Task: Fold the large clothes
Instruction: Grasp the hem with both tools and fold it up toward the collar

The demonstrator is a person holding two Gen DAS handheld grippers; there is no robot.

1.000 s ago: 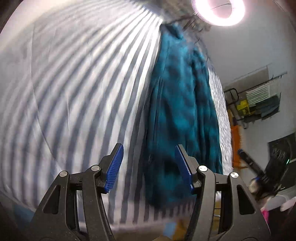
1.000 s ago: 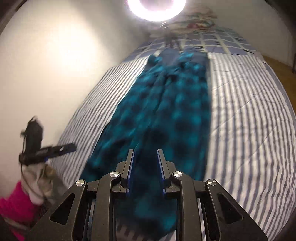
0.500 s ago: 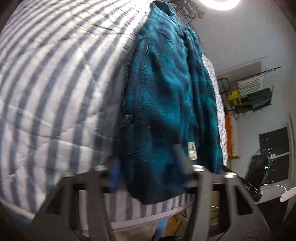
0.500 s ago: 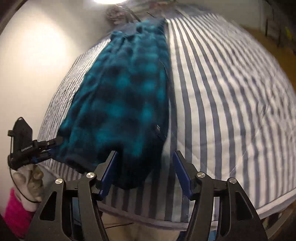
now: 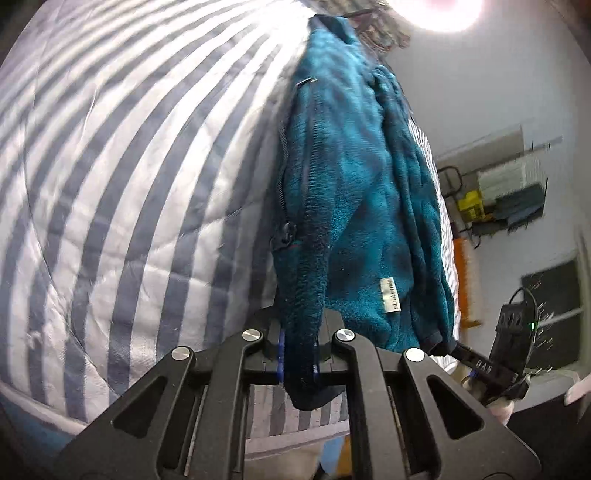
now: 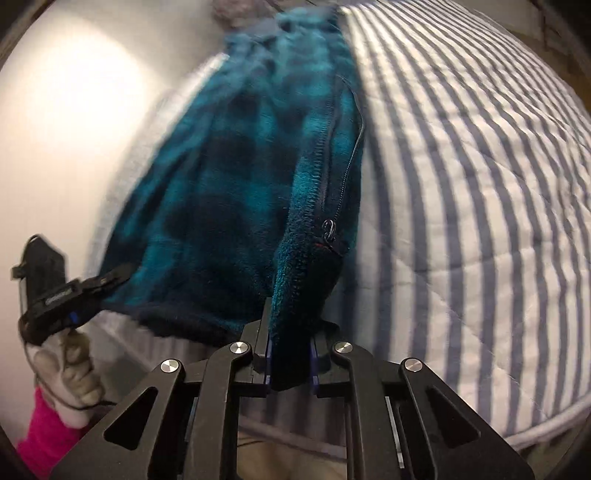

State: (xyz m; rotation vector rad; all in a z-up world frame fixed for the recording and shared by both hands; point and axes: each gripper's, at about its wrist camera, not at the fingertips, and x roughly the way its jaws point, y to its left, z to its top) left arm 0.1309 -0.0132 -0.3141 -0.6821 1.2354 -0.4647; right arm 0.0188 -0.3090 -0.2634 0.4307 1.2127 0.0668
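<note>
A teal and dark checked fleece jacket (image 5: 354,192) lies lengthwise on the striped bed, its bottom hem at the near edge. My left gripper (image 5: 298,354) is shut on the hem corner beside the zipper pull (image 5: 284,236). In the right wrist view the same jacket (image 6: 236,177) shows, and my right gripper (image 6: 290,354) is shut on the hem corner next to the zipper (image 6: 328,227). The other gripper shows at the right edge of the left view (image 5: 487,373) and at the left of the right view (image 6: 66,295), near the jacket's other hem corner.
The bed's blue and white striped quilt (image 5: 129,184) spreads wide beside the jacket, also in the right wrist view (image 6: 480,184). A white wall (image 6: 74,110) runs along the bed. A ring light (image 5: 450,11) glows above. Shelving with clutter (image 5: 509,192) stands at the far right.
Both grippers moved down to the jacket's near hem and closed on it; half a second ago both were open just above the hem.
</note>
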